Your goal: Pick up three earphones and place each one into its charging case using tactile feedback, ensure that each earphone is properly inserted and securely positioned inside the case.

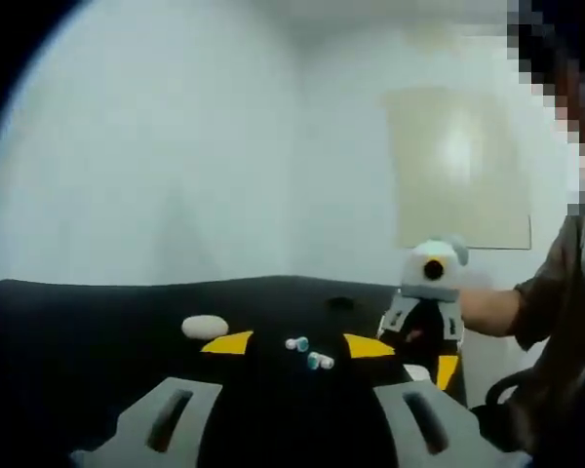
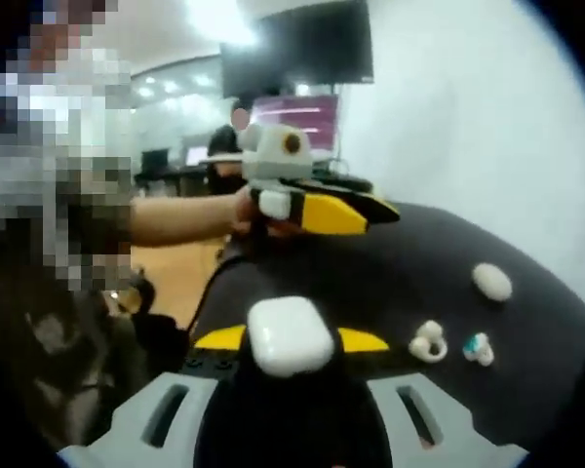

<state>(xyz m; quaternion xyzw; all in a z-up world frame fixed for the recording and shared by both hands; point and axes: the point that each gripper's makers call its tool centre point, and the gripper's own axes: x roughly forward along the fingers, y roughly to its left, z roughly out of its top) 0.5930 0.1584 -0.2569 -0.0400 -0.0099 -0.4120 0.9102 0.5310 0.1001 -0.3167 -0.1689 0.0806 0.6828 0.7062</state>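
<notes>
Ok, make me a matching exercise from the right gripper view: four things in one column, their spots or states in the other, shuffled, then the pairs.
Things:
1. white charging case
2. oval white case
3. teal-tipped earphone
4. left hand-held gripper

Places or states:
A. held in a person's hand above the black table
B. between the right hand-held gripper's yellow jaw tips
C. farthest back on the table
D. beside a white earphone

Pairs: 1-B, 2-C, 3-D, 4-A

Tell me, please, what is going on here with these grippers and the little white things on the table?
A person holds a two-jaw gripper in each hand over a black table. The right gripper grips a closed white charging case between its yellow tips. The left gripper is open and empty, pointed at two small earphones lying on the table. Another white case sits farther off. No earphone is picked up yet.
</notes>
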